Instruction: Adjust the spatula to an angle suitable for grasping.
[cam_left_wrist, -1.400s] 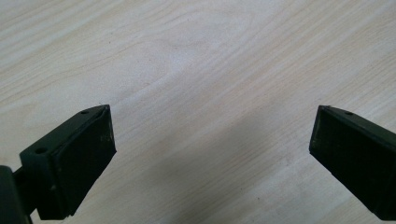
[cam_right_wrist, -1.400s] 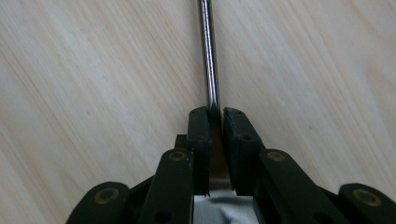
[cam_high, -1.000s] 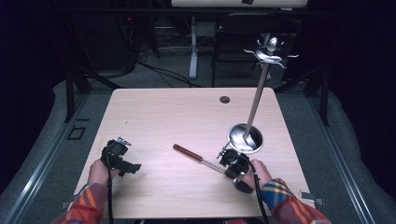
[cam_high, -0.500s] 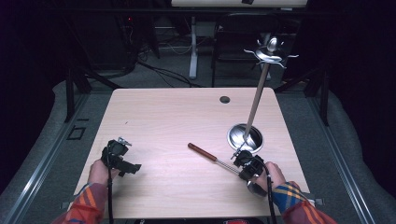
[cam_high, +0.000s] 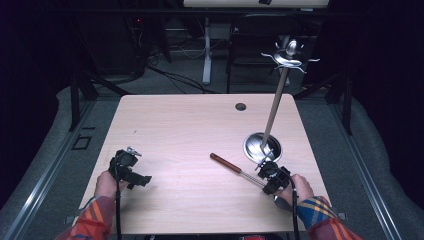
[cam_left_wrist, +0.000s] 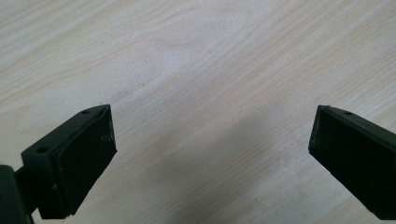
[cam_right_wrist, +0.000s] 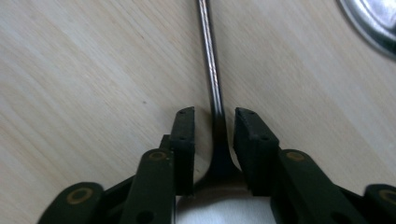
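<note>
The right gripper had just been opening its jaws; they stood a little apart on either side of the utensil's metal shaft, with a thin gap showing at each pad, so nothing was clamped. The utensil lay flat on the wooden table, its brown handle pointing away from the gripper and its shaft passing just beside the round steel base of the hook stand. Well apart from the stand, the left gripper rested with jaws spread wide over bare wood, holding nothing.
</note>
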